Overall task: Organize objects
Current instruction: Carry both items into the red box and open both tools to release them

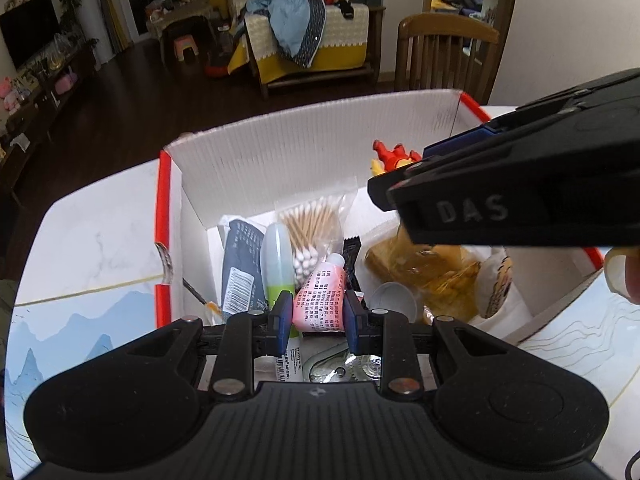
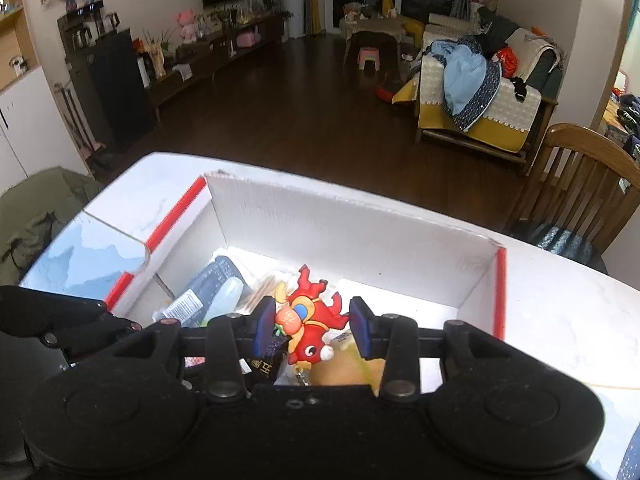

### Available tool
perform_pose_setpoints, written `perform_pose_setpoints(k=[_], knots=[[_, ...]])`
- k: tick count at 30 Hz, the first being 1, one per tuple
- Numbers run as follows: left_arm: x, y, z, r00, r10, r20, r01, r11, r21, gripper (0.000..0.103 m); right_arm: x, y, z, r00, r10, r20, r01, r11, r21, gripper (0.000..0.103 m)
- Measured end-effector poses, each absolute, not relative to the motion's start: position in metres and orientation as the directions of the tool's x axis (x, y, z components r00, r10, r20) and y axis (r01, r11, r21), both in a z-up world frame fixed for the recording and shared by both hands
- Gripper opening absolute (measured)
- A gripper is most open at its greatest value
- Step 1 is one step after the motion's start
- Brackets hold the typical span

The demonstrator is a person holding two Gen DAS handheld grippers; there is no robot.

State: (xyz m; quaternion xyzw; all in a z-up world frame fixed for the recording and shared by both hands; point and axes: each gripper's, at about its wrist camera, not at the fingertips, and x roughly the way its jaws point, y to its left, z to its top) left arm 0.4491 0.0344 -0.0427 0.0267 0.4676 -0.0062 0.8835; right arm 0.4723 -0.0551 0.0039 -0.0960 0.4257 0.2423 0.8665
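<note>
A white cardboard box (image 1: 280, 140) with red edges stands open on the table. My left gripper (image 1: 318, 312) is low over the box's near side. It is shut on a pink tube (image 1: 320, 292), whose white cap points away from me. My right gripper (image 1: 416, 160) reaches in from the right above the box. It is shut on a red dragon toy (image 1: 394, 154). In the right wrist view the dragon toy (image 2: 310, 328) hangs head down between the blue pads of that gripper (image 2: 312, 324), over the box (image 2: 340, 224).
Inside the box lie a bag of cotton swabs (image 1: 316, 224), a white and green bottle (image 1: 278, 256), a dark blue packet (image 1: 240, 264), a yellow wrapped pack (image 1: 432, 268) and a white cup (image 1: 394, 300). A wooden chair (image 1: 440, 52) stands beyond the marble table (image 1: 100, 240).
</note>
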Motion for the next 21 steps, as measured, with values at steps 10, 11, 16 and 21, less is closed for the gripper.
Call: perform_pose_setpoints(k=[10, 11, 16, 21], knots=[[0.455, 0.037, -0.059, 0.527, 0.019, -0.850, 0.029, 0.999, 0.040, 0.025, 0.483, -0.048, -0.018, 0.496, 0.300, -0.815, -0.485, 0.874, 0.027, 0.040], [0.455, 0.037, -0.060, 0.526, 0.019, -0.851, 0.028, 0.999, 0.040, 0.025, 0.483, -0.049, -0.020, 0.495, 0.298, -0.816, -0.482, 0.876, 0.028, 0.040], [0.460, 0.036, -0.062, 0.513, 0.024, -0.858, 0.035, 0.998, 0.049, 0.025, 0.481, -0.050, -0.023, 0.487, 0.294, -0.823, -0.479, 0.877, 0.030, 0.041], [0.460, 0.033, -0.064, 0.500, 0.025, -0.866, 0.048, 0.997, 0.057, 0.025, 0.479, -0.055, -0.017, 0.494, 0.307, -0.814, -0.475, 0.879, 0.043, 0.045]])
